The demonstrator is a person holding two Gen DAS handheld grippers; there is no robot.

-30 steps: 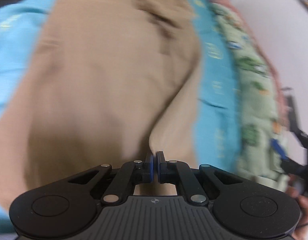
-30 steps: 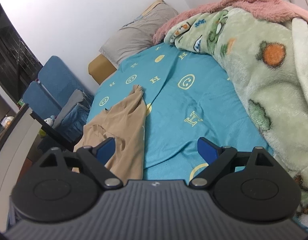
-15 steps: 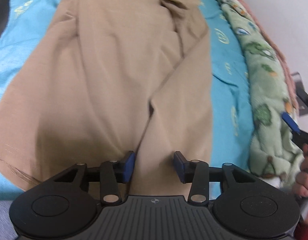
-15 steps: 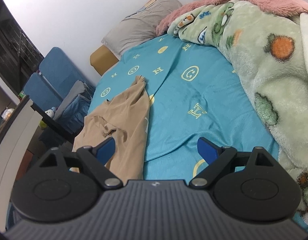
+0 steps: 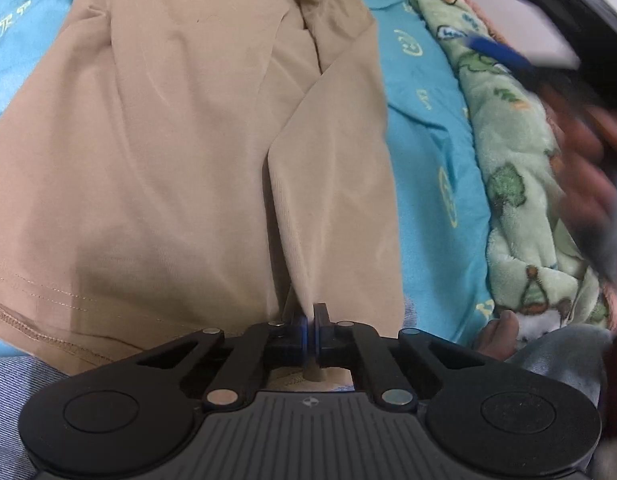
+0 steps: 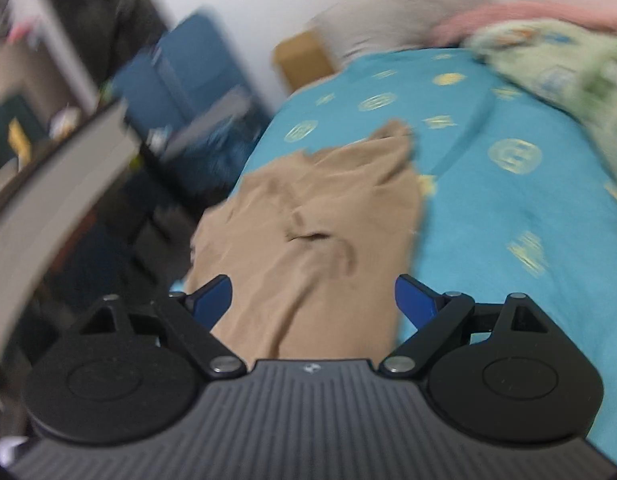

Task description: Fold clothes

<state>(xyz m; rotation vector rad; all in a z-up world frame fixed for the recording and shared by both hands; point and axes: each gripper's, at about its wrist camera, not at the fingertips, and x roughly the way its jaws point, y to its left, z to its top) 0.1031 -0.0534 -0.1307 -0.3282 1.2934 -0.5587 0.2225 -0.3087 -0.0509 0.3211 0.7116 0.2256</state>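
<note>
The tan shirt lies spread over the blue bedsheet, and that shirt is our landmark. At its near hem, the left gripper has its jaws pressed together, pinching a fold of the shirt's fabric right at the edge, with a ridge of cloth running up from the pinch. To the right of the shirt the sheet shows its yellow printed marks, and beyond that strip of sheet sits the green patterned blanket. Further right again, a blurred hand streaks through, too smeared to read in detail.

Over to the right wrist view, all motion blur: the shirt is rumpled near the bed's left edge, and the right gripper hangs above its near end, jaws wide apart, blue pads either side of the cloth, gripping nothing. Left of the shirt, off the bed, a blue chair. Beyond the shirt, a grey pillow against the wall.
</note>
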